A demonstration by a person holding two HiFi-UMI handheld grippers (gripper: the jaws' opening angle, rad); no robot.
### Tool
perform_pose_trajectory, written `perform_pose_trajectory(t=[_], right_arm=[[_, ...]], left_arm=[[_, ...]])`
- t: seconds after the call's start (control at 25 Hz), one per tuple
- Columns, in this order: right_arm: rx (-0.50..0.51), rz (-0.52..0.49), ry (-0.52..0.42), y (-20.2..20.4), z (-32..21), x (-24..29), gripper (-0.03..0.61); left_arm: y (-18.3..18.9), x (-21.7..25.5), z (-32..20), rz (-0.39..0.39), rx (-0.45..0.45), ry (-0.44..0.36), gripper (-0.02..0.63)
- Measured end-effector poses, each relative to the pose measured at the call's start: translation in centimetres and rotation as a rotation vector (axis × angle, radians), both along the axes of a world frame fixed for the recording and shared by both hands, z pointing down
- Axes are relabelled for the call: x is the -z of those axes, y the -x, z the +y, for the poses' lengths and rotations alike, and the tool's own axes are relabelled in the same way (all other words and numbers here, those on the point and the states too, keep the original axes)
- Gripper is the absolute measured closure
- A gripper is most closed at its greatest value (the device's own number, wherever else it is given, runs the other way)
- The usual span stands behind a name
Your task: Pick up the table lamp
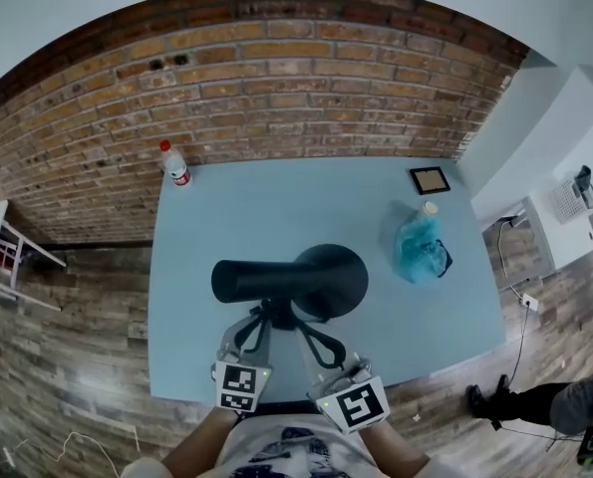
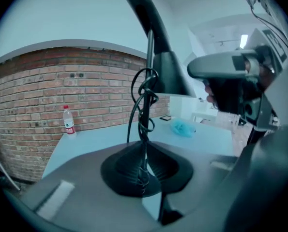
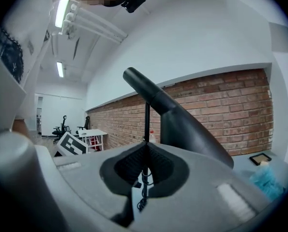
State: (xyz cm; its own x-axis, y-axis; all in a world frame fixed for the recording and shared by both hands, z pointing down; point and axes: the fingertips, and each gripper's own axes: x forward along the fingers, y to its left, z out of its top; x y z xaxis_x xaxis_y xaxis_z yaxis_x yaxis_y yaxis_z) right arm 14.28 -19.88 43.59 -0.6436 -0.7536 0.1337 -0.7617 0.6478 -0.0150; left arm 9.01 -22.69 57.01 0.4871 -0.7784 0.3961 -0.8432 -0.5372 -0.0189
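Observation:
The black table lamp (image 1: 306,279) hangs over the near edge of the blue table (image 1: 226,217), its cone shade and tube neck lying across the head view. Both grippers reach up under the shade. My left gripper (image 1: 266,319) is shut on the thin stem (image 2: 144,144), around which a black cord (image 2: 134,110) winds. My right gripper (image 1: 304,329) is shut on the same stem (image 3: 146,129) from the other side. The shade (image 3: 192,129) rises above both sets of jaws. The lamp's base is hidden.
A water bottle (image 1: 175,163) stands at the table's far left corner by the brick wall. A blue plastic bag (image 1: 419,249) and a small framed picture (image 1: 430,179) lie at the right. A white table (image 1: 565,227) stands further right.

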Motion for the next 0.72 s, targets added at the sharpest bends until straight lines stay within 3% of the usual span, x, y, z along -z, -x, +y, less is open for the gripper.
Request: perform_pose_trajectory(t=[0.08,0.16,0.32,0.44,0.72], right_arm=[[0.023,0.000,-0.024,0.1,0.3,0.6,0.578],[0.055,0.000,-0.046,0.3,0.5,1.2,0.521],[0.086,-0.007,-0.099,0.0,0.8,2.2,0.489],[0.104,0.012,-0.134,-0.1,0.8,2.9,0.410],[0.044,0.064,-0.169,-1.2,-0.9,3.3,0.296]], left_arm=[[0.0,-0.3,-0.1,-0.010,0.010,0.001,0.621],[0.0,-0.4,-0.3,-0.011,0.018,0.000,0.618],[-0.3,-0.8,-0.7,0.000,0.023,0.000,0.583],[-0.5,-1.2,-1.1,0.009,0.029,0.009,0.560],[-0.8,-2.2,-1.8,0.015,0.049,0.021,0.538]])
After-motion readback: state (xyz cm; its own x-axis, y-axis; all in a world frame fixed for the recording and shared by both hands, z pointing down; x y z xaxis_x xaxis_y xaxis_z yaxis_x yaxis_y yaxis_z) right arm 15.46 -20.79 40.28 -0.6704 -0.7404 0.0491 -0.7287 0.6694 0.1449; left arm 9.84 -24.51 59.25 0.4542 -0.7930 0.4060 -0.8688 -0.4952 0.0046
